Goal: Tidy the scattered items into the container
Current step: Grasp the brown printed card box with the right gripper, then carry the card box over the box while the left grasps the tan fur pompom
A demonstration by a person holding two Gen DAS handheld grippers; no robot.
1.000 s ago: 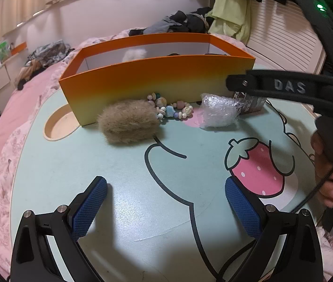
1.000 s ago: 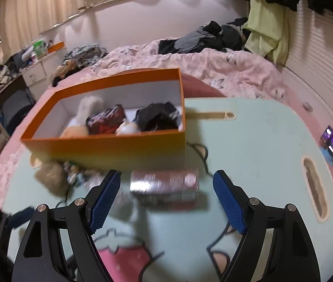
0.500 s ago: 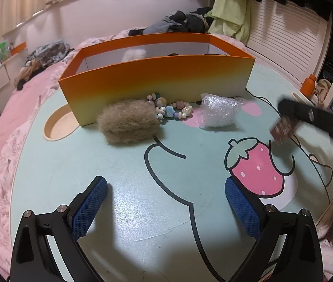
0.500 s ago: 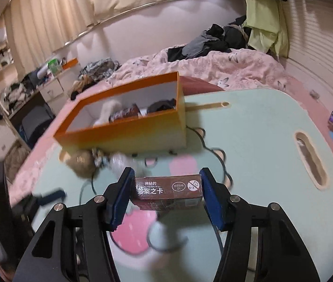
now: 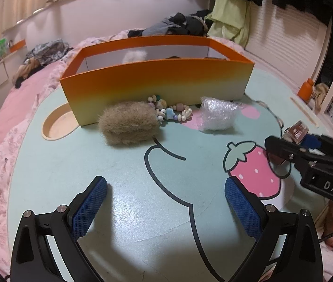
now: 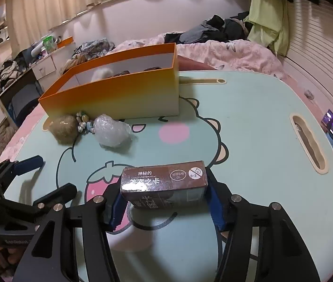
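While the right gripper (image 6: pixel 164 199) has the small brown card box (image 6: pixel 164 179) pressed between its two blue pads, I judge that I am in the carrying step: this item is already taken and must now go to the orange container (image 6: pixel 119 91). The box sits across the fingers with its printed face up, above the strawberry drawing on the green table (image 6: pixel 248 122), and well apart from the container. From the left wrist view I see the same box (image 5: pixel 295 130) at the tip of that gripper, on the right side of the table. The left gripper (image 5: pixel 165 202) stands wide, with nothing between its fingers, low over the table. Three other items wait just in front of the container's near wall: a brown furry pouch (image 5: pixel 127 127), a beaded bracelet (image 5: pixel 171 112) touching that wall, and a clear plastic wrap bundle (image 5: pixel 215 114). Inside the container some things already lie, but I cannot tell what they are. For the next move I must lift the card box higher than the container's rim, bring it forward over the open top, and only there let the pads part. I think the wall is tall, so a low approach could push the container away.
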